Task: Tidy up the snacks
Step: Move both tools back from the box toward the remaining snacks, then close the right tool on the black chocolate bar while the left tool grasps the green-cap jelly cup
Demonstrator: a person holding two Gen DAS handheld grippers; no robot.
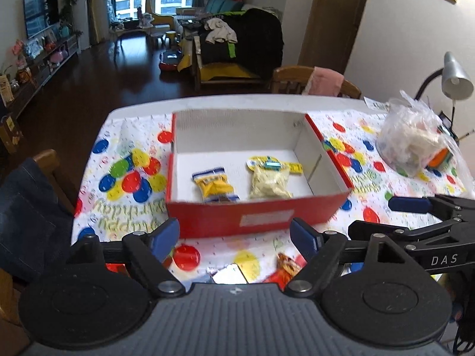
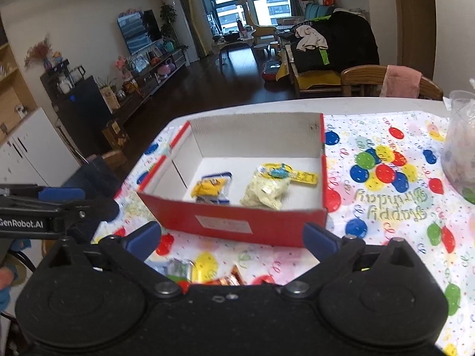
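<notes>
A red cardboard box (image 1: pixel 258 218) (image 2: pixel 237 222) with a white inside stands on the balloon-print tablecloth. Two snacks lie in it side by side: a yellow and blue packet (image 1: pixel 215 187) (image 2: pixel 211 188) on the left, a pale yellow bag (image 1: pixel 270 181) (image 2: pixel 265 191) on the right. My left gripper (image 1: pixel 236 237) is open just short of the box's near wall, with nothing between its fingers. My right gripper (image 2: pixel 233 241) is open wide at the same wall, also with nothing in it. Loose snacks lie on the cloth under the grippers: a silver wrapper (image 1: pixel 228 274) and an orange packet (image 1: pixel 286 265) (image 2: pixel 230 279).
A clear plastic bag (image 1: pixel 415 139) (image 2: pixel 460 148) of items sits on the table to the right. A desk lamp (image 1: pixel 454 77) stands at the far right. Wooden chairs (image 1: pixel 311 81) (image 2: pixel 386 81) stand at the table's far edge, one (image 1: pixel 44 178) at the left.
</notes>
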